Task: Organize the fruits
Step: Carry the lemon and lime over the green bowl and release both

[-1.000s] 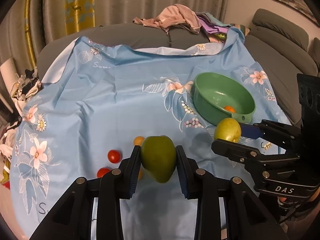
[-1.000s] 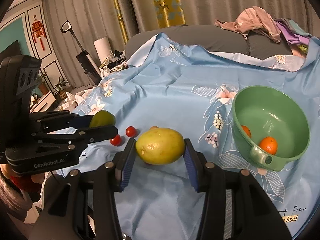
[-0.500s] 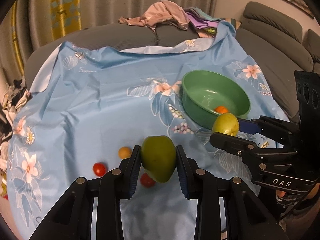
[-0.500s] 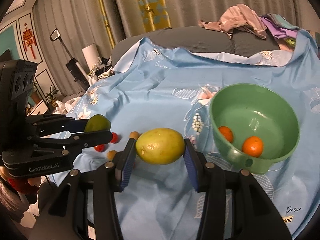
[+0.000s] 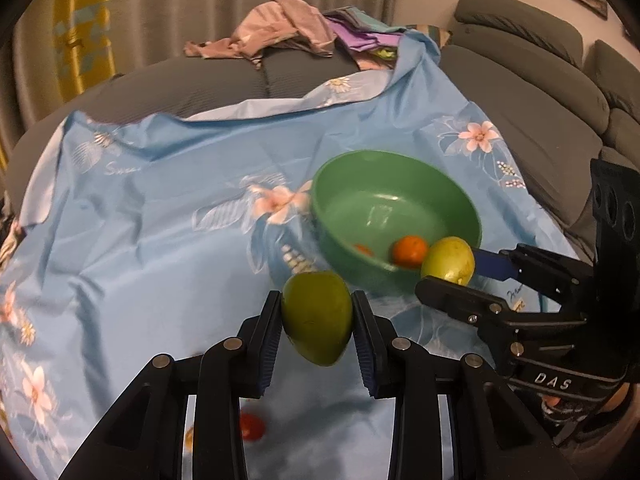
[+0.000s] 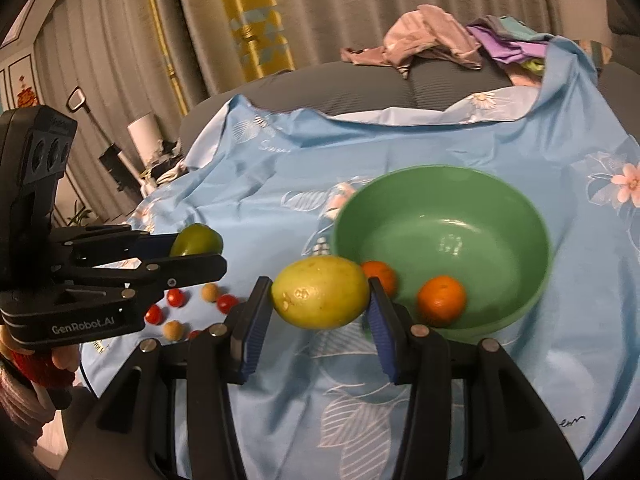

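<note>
My left gripper is shut on a green mango and holds it above the blue floral cloth, near the left rim of the green bowl. My right gripper is shut on a yellow-green mango at the bowl's near rim. Two oranges lie in the bowl. The right gripper with its mango also shows in the left wrist view, and the left gripper in the right wrist view.
Several cherry tomatoes and small yellow-brown fruits lie on the cloth left of the bowl. A pile of clothes lies at the back. A grey sofa stands to the right.
Both grippers have moved forward and toward the bowl with their mangoes; the bowl is now much closer and larger in both views. The small fruits have dropped behind the left gripper.
</note>
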The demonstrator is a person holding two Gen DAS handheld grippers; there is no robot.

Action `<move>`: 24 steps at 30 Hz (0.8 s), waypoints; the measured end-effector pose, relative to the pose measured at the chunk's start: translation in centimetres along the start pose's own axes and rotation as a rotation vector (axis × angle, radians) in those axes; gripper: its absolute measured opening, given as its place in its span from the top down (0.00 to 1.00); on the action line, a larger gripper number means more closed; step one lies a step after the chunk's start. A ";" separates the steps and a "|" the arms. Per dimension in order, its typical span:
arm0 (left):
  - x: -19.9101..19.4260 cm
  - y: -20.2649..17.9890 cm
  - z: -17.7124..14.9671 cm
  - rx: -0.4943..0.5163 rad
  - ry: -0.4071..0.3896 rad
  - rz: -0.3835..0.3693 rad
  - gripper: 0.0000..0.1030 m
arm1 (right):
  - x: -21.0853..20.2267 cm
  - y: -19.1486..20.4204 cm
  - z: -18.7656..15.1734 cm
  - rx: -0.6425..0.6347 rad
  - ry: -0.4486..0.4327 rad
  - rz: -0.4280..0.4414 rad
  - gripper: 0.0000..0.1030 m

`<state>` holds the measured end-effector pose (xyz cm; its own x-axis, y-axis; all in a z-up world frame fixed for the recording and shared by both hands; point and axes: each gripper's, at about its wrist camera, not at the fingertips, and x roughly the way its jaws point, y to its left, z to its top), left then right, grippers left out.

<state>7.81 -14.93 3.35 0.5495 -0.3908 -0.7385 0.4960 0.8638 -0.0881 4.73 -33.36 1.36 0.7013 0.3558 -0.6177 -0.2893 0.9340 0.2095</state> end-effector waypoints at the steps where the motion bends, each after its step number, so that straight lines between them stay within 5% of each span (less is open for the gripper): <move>1: 0.4 -0.3 0.3 0.006 0.000 -0.004 0.67 | 0.0 -0.3 0.0 0.006 -0.003 -0.006 0.54; 24: 8.2 -4.5 4.9 0.115 0.036 -0.046 0.67 | 1.5 -5.7 0.6 0.065 -0.001 -0.163 0.54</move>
<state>13.37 -23.57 0.95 0.5009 -0.4162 -0.7588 0.5955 0.8020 -0.0468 7.78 -38.11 -0.31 0.7357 0.1997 -0.6471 -0.1290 0.9794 0.1556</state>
